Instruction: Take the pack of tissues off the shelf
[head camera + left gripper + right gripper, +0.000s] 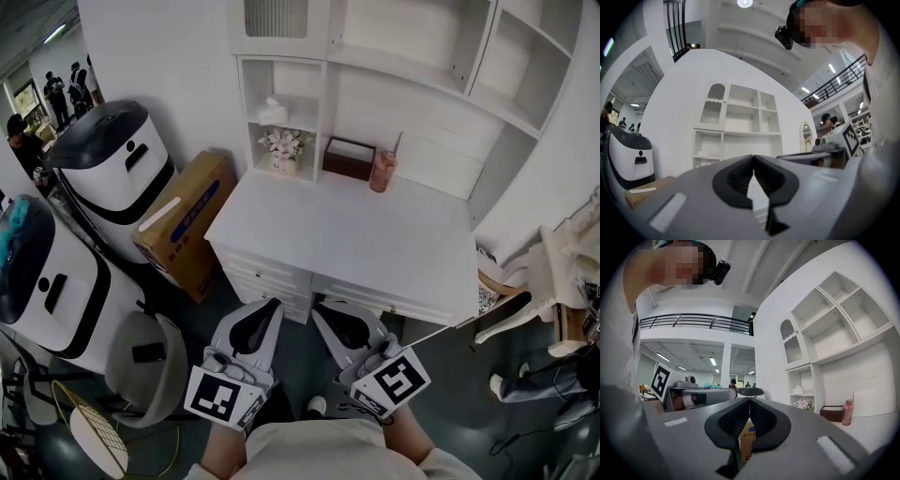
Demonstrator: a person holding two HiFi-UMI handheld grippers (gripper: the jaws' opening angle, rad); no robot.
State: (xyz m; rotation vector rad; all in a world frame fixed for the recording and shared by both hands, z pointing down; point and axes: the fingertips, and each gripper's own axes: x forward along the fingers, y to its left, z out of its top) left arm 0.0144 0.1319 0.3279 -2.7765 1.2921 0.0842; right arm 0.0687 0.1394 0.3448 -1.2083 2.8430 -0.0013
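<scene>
The pack of tissues point(273, 112) sits on the small shelf point(306, 124) in the left cubby of the white hutch, at the back of the desk point(356, 246), directly above a pot of flowers point(284, 145); a brown box point(349, 157) and a pink bottle point(382, 171) stand to its right on the desk top. The left gripper point(270, 306) and right gripper point(324, 306) are side by side at the near edge of the desk, pointing level toward the hutch. Each has its jaws closed tip to tip on nothing. The pack lies well apart from both, across the whole desk, ahead and slightly left of the left gripper; a cardboard box point(183, 225) stands on the floor to the left.
</scene>
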